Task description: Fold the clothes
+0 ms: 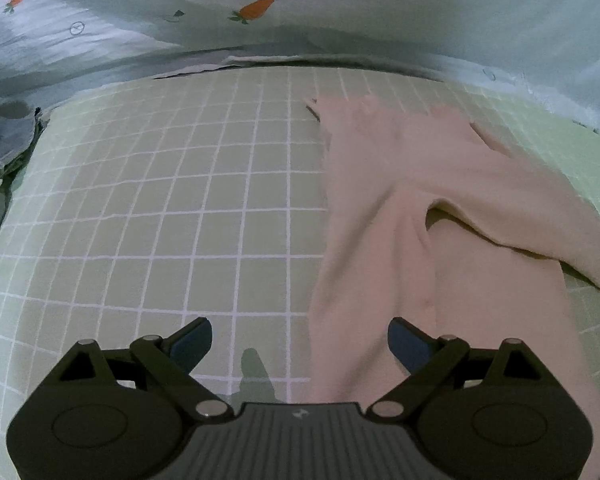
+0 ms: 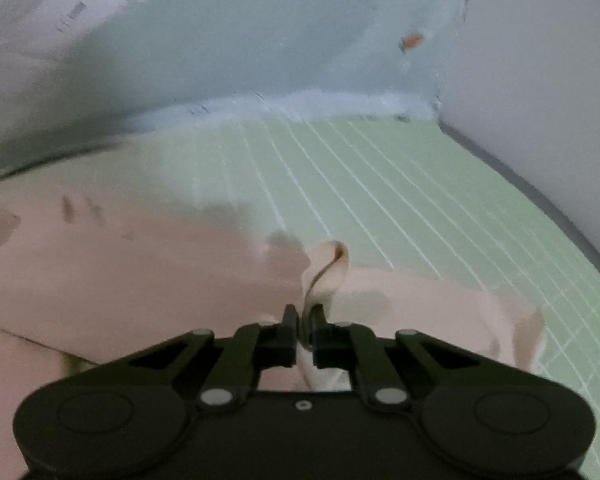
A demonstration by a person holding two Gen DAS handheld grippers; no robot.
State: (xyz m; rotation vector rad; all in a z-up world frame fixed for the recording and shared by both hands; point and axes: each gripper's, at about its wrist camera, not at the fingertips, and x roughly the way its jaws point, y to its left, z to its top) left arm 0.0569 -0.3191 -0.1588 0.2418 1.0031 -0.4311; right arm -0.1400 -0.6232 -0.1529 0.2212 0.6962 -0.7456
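Observation:
A pale pink garment point(image 1: 412, 216) lies spread on a green checked sheet point(image 1: 172, 208), filling the right half of the left wrist view, with a fold across its right side. My left gripper point(image 1: 300, 340) hovers open above the garment's left edge, nothing between its fingers. In the right wrist view the same pink garment point(image 2: 120, 264) covers the left and lower part. My right gripper point(image 2: 305, 316) is shut on a pinched-up fold of the pink cloth, which stands up between the fingers and rises just beyond the tips.
A light blue quilt with carrot prints point(image 1: 260, 12) is bunched along the far side of the sheet. Grey patterned fabric point(image 1: 4, 148) lies at the left edge. A pale wall point(image 2: 540, 80) and the bed's dark edge point(image 2: 548, 208) run along the right.

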